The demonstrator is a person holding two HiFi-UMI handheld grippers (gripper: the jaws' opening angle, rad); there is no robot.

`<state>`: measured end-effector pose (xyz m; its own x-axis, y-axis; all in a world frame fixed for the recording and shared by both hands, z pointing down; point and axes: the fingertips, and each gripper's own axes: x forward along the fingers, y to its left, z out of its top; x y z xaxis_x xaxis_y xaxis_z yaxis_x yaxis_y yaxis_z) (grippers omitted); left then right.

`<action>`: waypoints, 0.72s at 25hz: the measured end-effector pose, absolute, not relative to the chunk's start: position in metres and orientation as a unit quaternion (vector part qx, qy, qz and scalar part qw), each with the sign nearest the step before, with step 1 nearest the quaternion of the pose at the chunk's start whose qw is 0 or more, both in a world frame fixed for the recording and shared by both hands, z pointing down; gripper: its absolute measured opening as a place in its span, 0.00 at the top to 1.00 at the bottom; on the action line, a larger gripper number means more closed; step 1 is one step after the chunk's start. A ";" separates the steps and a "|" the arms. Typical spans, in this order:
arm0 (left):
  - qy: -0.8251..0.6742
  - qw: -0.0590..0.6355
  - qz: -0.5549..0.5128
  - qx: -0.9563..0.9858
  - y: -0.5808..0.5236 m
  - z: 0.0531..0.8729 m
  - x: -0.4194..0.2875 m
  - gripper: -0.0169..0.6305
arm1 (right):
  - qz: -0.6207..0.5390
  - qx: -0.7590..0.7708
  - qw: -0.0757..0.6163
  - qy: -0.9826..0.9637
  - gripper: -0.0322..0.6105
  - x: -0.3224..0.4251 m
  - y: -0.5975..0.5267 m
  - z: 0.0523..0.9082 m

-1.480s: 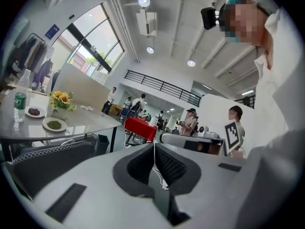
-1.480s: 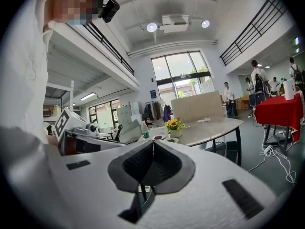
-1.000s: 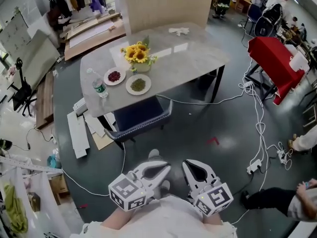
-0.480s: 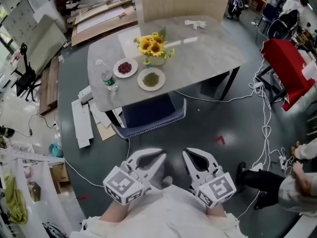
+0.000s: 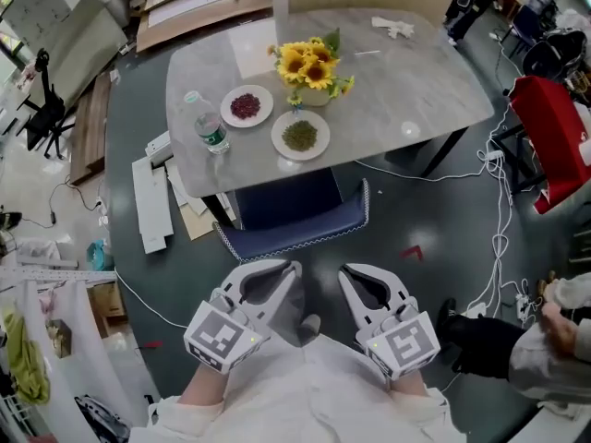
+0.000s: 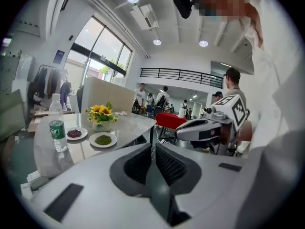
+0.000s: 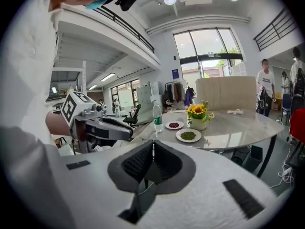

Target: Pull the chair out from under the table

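A dark blue chair [image 5: 294, 212] with a pale piped edge is tucked under the near side of a grey table [image 5: 406, 81]; only its seat shows. My left gripper [image 5: 288, 268] and right gripper [image 5: 343, 271] hang side by side in front of the chair, a short way off it, touching nothing. Both are shut with nothing between the jaws. In the left gripper view my left gripper [image 6: 153, 149] points at the table [image 6: 127, 127], and in the right gripper view my right gripper [image 7: 152, 144] does the same.
On the table stand a sunflower pot [image 5: 312, 70], a plate of red beans [image 5: 247, 106], a plate of green beans [image 5: 300, 136] and a water bottle [image 5: 210, 127]. White boards [image 5: 150, 201] lie on the floor at left. Cables [image 5: 499, 201] and a red-covered stand [image 5: 552, 127] are at right.
The table and chair have come closer and lower in the head view as both grippers moved toward the chair. Both stayed shut.
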<state>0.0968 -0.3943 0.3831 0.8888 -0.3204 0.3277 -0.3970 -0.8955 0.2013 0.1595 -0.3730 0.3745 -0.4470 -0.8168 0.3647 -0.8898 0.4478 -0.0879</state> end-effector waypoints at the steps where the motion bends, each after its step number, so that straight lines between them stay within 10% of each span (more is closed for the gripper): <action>1: -0.190 0.134 0.147 0.961 -0.400 0.384 0.095 0.95 | 0.132 0.504 0.143 -0.841 0.94 0.158 -0.379 0.376; 16: -0.183 0.093 0.230 0.951 -0.442 0.445 0.071 0.60 | 0.109 0.396 0.241 -0.879 0.94 0.120 -0.431 0.418; 18: -0.180 0.076 0.260 0.946 -0.443 0.456 0.064 0.57 | 0.104 0.375 0.262 -0.883 0.81 0.114 -0.433 0.426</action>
<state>0.0639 -0.4431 0.4555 0.8002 -0.2999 0.5193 -0.3793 -0.9239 0.0508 0.1141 -0.4327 0.4262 -0.5805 -0.6082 0.5415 -0.7176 0.6964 0.0129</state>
